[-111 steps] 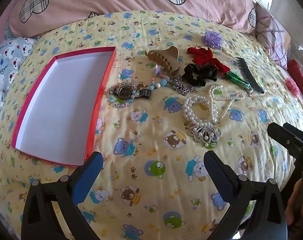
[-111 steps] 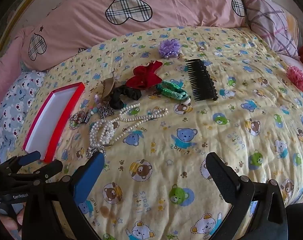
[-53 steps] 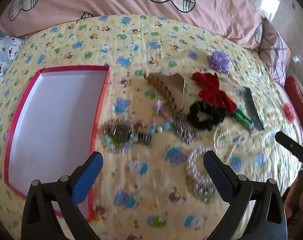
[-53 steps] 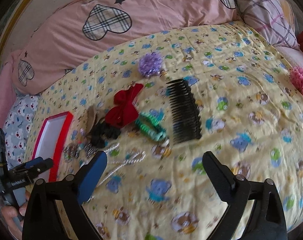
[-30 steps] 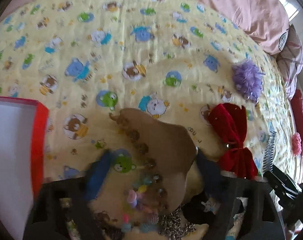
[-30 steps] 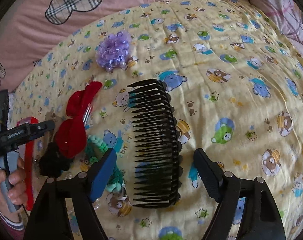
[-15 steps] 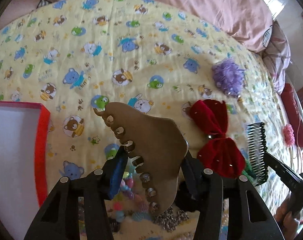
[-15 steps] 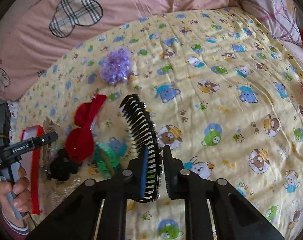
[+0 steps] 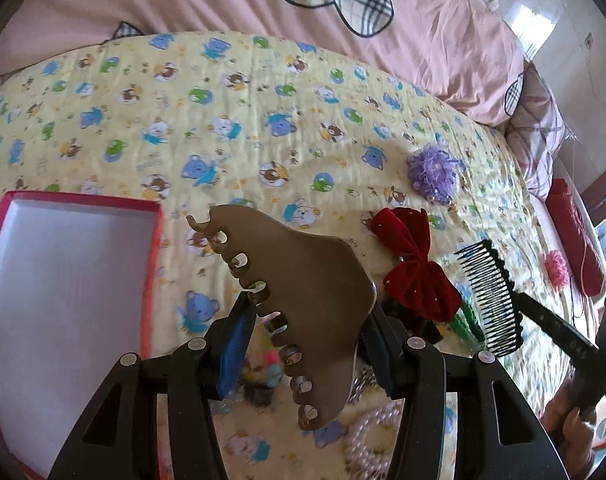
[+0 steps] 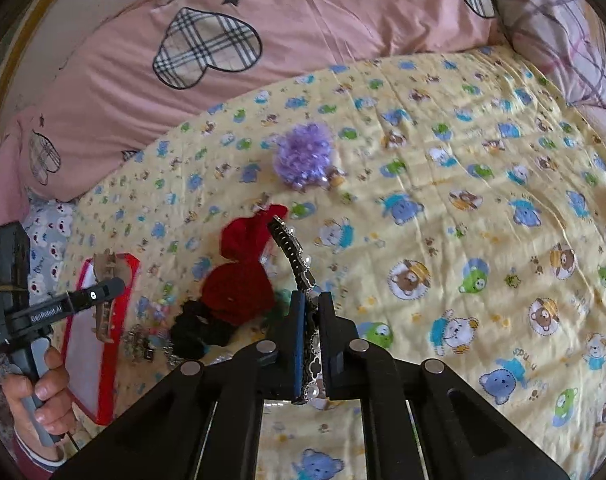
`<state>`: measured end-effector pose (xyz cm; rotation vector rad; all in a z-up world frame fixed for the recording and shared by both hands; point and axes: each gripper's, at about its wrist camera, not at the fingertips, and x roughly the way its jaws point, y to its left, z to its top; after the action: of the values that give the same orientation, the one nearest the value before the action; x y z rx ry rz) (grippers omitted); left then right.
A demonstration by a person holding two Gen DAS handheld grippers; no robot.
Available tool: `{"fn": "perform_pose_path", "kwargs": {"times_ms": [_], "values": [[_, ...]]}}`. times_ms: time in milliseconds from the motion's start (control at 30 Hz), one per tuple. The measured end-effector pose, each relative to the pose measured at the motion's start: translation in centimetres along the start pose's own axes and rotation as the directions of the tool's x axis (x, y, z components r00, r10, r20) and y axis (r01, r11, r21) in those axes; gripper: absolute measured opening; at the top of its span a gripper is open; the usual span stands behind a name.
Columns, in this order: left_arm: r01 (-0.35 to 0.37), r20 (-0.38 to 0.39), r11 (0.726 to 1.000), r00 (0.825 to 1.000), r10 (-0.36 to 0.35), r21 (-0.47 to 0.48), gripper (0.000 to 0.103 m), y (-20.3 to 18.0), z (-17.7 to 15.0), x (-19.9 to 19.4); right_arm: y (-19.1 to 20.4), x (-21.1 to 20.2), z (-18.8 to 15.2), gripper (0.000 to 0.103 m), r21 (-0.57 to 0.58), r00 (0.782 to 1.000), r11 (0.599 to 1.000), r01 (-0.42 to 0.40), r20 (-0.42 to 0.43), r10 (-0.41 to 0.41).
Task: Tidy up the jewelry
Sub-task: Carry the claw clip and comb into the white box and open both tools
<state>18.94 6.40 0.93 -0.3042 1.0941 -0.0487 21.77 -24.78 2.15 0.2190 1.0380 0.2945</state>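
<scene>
My left gripper [image 9: 307,320] is shut on a tan claw hair clip [image 9: 303,296] and holds it above the yellow bedspread, just right of the red-rimmed white box [image 9: 63,280]. My right gripper [image 10: 311,308] is shut on a black hair comb [image 10: 291,252], lifted edge-on over the bed; the comb also shows in the left wrist view [image 9: 491,300]. A red bow [image 9: 415,268], a black scrunchie [image 10: 195,328], a green braided tie [image 9: 469,316], pearl strands [image 9: 371,436], beads and a chain [image 10: 143,344] lie on the spread beneath.
A purple pom-pom tie [image 10: 303,156] lies farther back. A pink pom-pom [image 9: 557,264] sits near the right edge of the bed by a red roll [image 9: 575,236]. Pink pillows [image 10: 223,40] line the far side.
Both grippers came down onto the bed and shut: the left on the tan claw clip, the right on the black comb. Both items have risen off the spread.
</scene>
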Motion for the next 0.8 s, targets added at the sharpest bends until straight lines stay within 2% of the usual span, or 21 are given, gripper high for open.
{"fn": "perform_pose_path", "kwargs": {"times_ms": [167,400,667,800], "values": [[-0.002,0.023,1.0,1.0,0.002,-0.015,0.051,1.7,-1.2,-2.7,2.6,-0.7,0.2,0.003,-0.03,0.998,0.998,-0.057,0.012,0.058],[-0.011,0.047,0.998,0.999,0.014,-0.059,0.051,5.0,-2.7,-6.0,7.7,0.7,-0.2,0.003,-0.097,0.994,0.989,-0.113,-0.01,0.112],[-0.026,0.094,0.995,0.995,0.036,-0.101,0.051,8.6,-3.9,-10.2,12.8,2.2,-0.8,0.003,-0.138,0.979,0.97,-0.202,-0.048,0.197],[-0.045,0.105,0.992,0.993,0.058,-0.12,0.051,10.4,-4.5,-11.6,15.8,3.7,-1.0,0.003,-0.147,0.964,0.954,-0.263,-0.079,0.253]]}}
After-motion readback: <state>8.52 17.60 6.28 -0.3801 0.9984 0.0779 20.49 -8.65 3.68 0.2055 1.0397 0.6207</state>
